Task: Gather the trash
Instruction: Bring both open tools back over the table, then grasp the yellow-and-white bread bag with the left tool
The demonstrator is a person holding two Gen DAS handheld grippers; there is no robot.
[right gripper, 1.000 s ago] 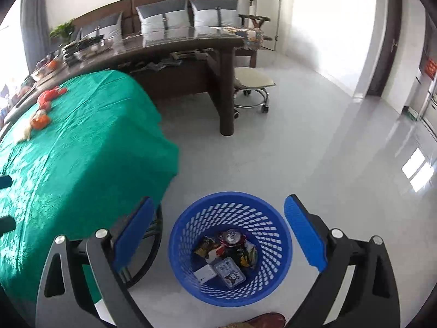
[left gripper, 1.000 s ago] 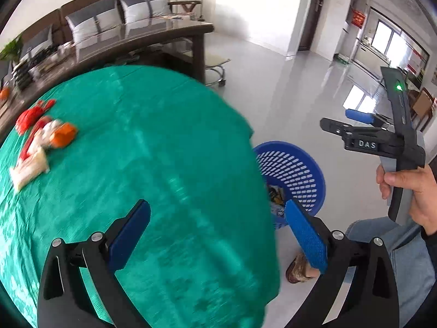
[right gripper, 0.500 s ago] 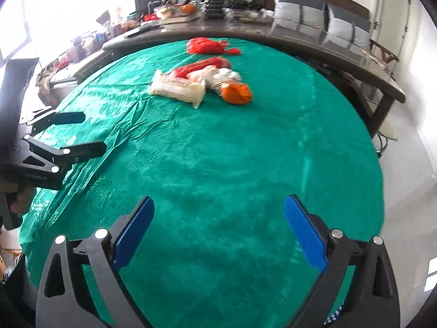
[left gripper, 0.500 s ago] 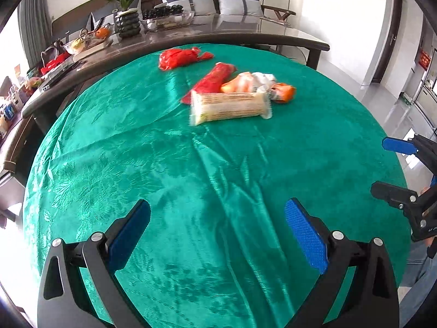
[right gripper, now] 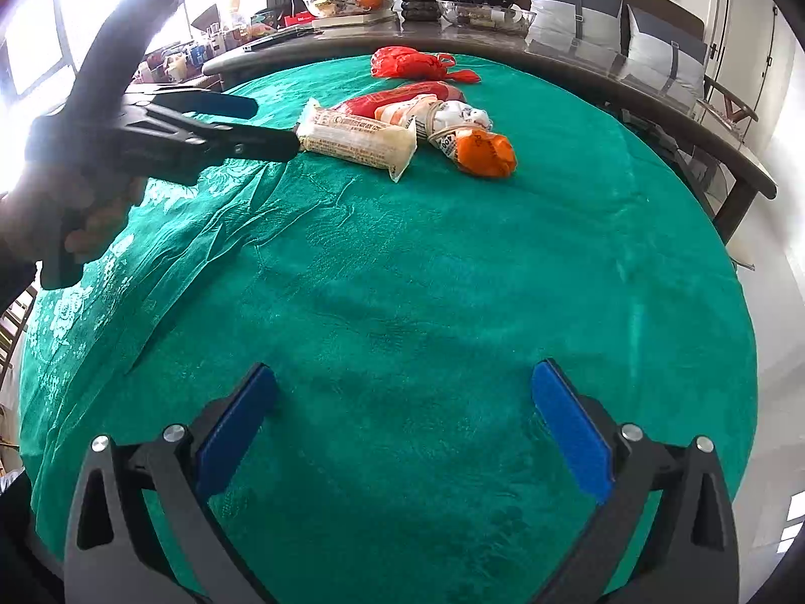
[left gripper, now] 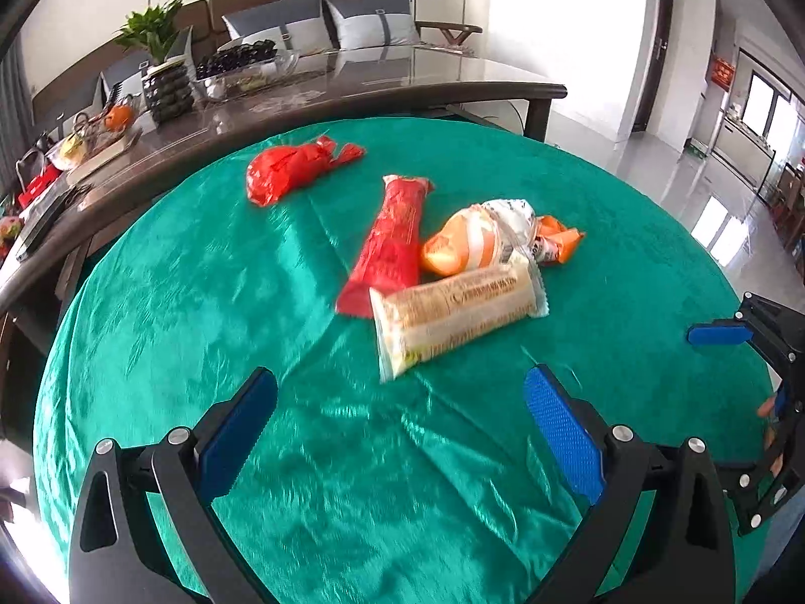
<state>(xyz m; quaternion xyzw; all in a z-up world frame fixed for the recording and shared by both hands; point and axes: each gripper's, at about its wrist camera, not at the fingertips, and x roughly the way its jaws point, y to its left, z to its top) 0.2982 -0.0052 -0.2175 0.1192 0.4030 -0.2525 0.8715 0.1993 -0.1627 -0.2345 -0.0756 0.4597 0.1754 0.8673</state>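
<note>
- Two grippers hover over a round table under a green cloth (left gripper: 211, 302), and neither one holds or touches anything.
- The left gripper (left gripper: 400, 425) fills the bottom of the left wrist view, its blue pads (left gripper: 236, 433) spread wide with only cloth between them; in the right wrist view it shows at the upper left (right gripper: 241, 123), gripped by a hand (right gripper: 75, 221), its tips close to the pale packet.
- The right gripper (right gripper: 402, 428) has its jaws opening, already wide apart, with bare cloth between them; in the left wrist view it pokes in at the right edge (left gripper: 754, 347).
- Trash lies in a loose group toward the far side of the table: a pale packet (left gripper: 453, 317) nearest, overlapping the lower end of a long red wrapper (left gripper: 390, 246); an orange and white wrapper (left gripper: 493, 236) just right of that; a crumpled red bag (left gripper: 297, 168) apart, farther back.
- Beyond the table, a dark counter (left gripper: 402, 85) carries a glass dish (left gripper: 251, 70) of dark fruit and a potted plant (left gripper: 161, 65).
</note>
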